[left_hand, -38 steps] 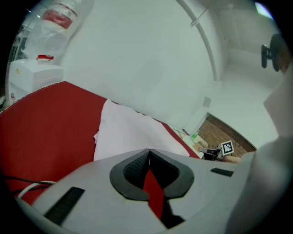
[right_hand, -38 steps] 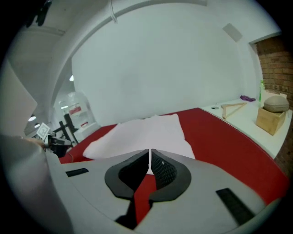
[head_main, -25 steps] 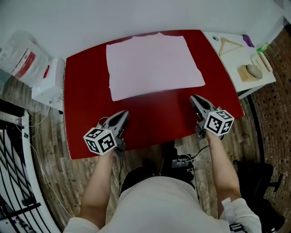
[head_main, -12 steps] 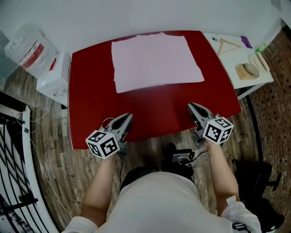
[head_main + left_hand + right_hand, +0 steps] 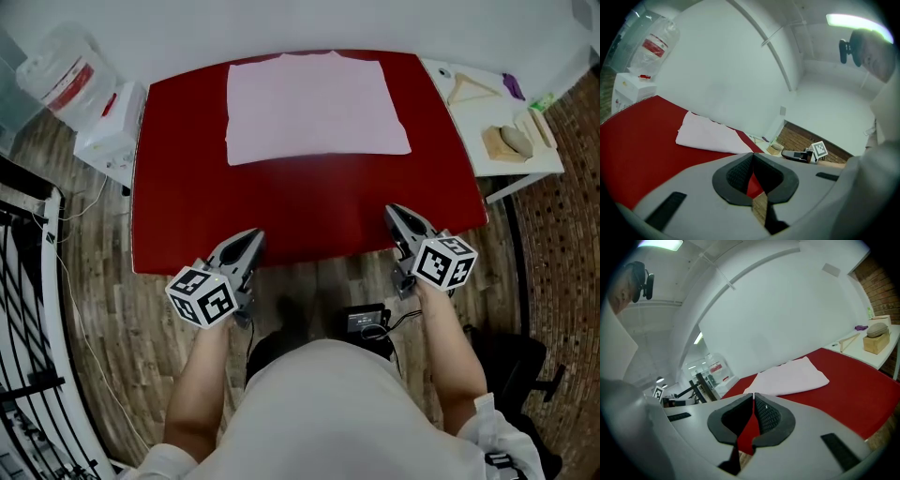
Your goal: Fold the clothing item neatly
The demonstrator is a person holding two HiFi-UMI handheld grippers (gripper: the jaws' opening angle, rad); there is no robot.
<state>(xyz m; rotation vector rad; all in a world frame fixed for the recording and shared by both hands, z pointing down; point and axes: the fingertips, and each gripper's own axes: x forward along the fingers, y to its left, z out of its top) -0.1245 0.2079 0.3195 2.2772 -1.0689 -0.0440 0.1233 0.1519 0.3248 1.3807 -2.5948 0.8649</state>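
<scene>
Clothing item: neat rectangle on red worktop, fold seemingly complete. Left gripper, right gripper: fingers closed, empty, at near edge; refolding needs a forward reach.

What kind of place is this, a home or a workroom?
Probably a workroom or lab, not a home: a red table holding one pink cloth, loose cables on the wood floor, plain white walls.

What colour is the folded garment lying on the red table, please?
Pale pink; the folded garment shows best in the head view.
</scene>
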